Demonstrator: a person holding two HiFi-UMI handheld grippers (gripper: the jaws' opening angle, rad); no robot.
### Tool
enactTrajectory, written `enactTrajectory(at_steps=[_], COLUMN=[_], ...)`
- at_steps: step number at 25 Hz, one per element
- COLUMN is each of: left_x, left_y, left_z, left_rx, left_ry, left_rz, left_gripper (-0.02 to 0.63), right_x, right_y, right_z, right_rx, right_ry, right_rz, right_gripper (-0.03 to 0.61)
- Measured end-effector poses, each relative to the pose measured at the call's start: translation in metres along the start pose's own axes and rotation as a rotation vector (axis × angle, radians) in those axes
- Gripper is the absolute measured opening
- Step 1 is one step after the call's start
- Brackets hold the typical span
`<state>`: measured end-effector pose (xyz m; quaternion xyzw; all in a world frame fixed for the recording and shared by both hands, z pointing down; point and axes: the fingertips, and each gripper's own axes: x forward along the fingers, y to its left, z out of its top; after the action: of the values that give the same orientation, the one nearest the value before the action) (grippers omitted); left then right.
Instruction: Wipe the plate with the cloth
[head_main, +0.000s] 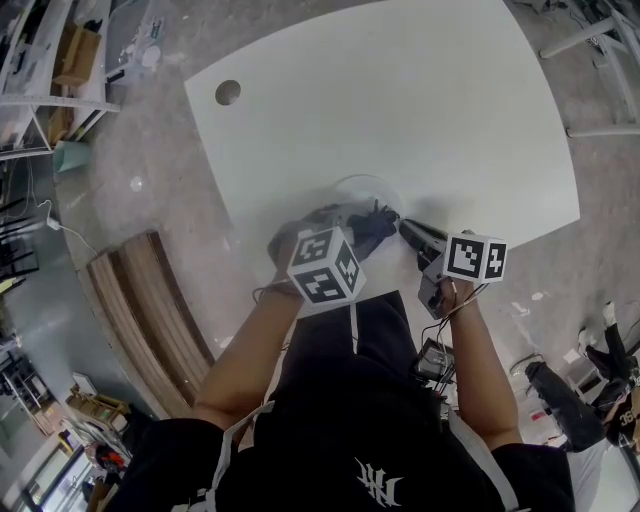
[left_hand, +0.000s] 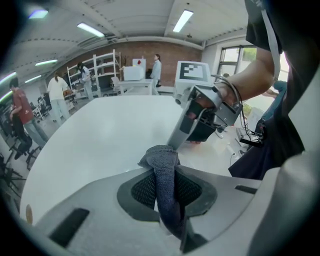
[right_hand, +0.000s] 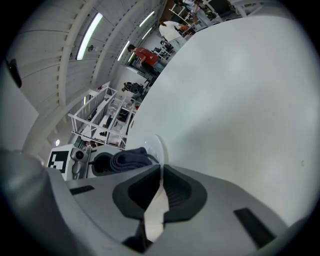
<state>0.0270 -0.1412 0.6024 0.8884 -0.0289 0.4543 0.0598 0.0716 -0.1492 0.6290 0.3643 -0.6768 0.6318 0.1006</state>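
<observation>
Plate: a clear plate (right_hand: 158, 146) sits on the side of the white table (head_main: 420, 100) close to the person.
Plate holder: the right gripper (right_hand: 160, 172) is pinched tight on the plate's edge, from the right side.
Cloth: a dark cloth (left_hand: 161, 155) pokes out past the left gripper's tips, toward the plate.
Cloth holder: the left gripper (left_hand: 166, 180) is squeezed shut on the cloth.
Which way: the plate is just in front of the cloth, a bit to the right; I cannot tell if they touch.
Nearer hand: the left one can reach the plate's face, so my guess is that it does the rubbing.
</observation>
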Motion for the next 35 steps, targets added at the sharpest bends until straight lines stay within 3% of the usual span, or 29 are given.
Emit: enactTrajectory(at_steps=[5, 12, 22, 28, 35], left_x=[-0.005, -0.023, -0.040, -0.028, -0.006], left_y=[0.034, 0.056, 0.008, -0.019, -0.017], left_z=[0.004, -0.025, -0.043, -0.028, 0.001], left_rx=[0.001, -0.032, -0.051, -0.034, 0.028], left_ry=[-0.003, 0.041, 0.059, 0.043, 0.026], left_rz=[0.047, 0.096, 0.067, 0.011, -0.023], left_gripper=[0.054, 0.054, 0.054, 0.054, 0.054], right_x=[-0.001, -0.001, 0.004, 0.004, 0.004], right_y=[0.000, 0.000, 0.005, 0.007, 0.006], right_z=[0.000, 0.001, 0.003, 0.006, 0.006], right_rx=[-0.002, -0.002, -0.014, -0.019, -0.017], right_ry=[0.000, -0.004, -0.012, -0.012, -0.016], right_rz=[0.000, -0.003, -0.007, -0.009, -0.004], right_gripper=[0.018, 0.018, 0.017, 0.015, 0.015])
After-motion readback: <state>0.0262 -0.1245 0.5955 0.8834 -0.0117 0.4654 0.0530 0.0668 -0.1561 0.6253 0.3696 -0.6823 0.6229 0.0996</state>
